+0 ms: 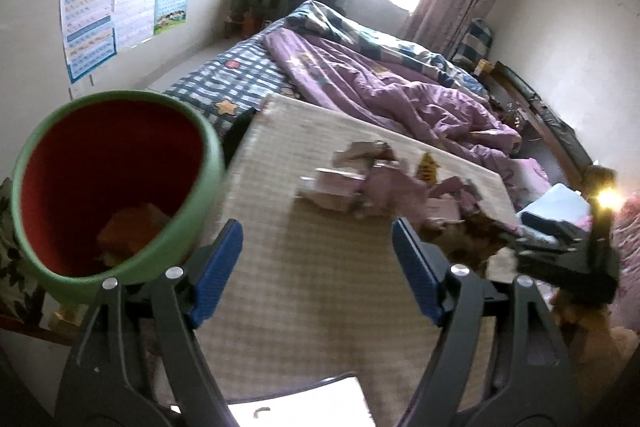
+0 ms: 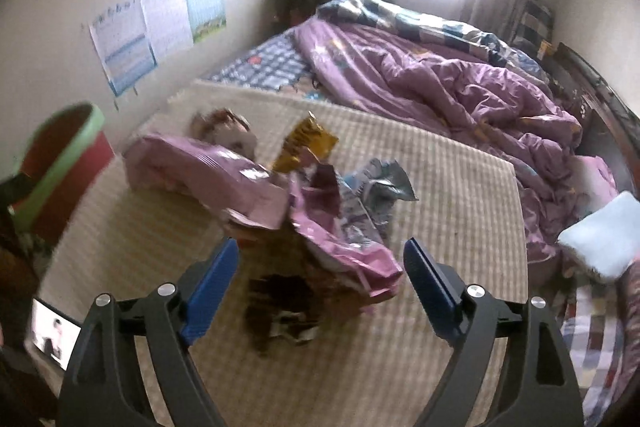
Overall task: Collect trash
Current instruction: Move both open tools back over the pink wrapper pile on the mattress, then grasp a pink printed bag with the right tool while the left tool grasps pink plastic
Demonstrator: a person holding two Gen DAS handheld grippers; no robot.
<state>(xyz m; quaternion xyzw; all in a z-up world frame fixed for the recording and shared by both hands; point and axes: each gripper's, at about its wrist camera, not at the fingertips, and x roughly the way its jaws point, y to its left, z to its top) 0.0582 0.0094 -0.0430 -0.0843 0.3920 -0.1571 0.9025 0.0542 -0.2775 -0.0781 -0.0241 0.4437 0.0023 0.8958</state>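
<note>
With both claws spread wide and empty, we lower the right gripper [image 2: 320, 283] over the pink wrapper [image 2: 344, 247] mid-mat [image 2: 460, 187], pinching one layer; left gripper [image 1: 316, 259] waits beside the bin [image 1: 116, 187].

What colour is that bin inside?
The bin is red inside, with a green rim; the left wrist view shows it best.

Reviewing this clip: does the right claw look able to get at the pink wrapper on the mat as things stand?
Probably yes. The right claw is open and empty, and the pink wrapper lies straight ahead between its jaws on the checked mat, with nothing blocking the approach.
</note>
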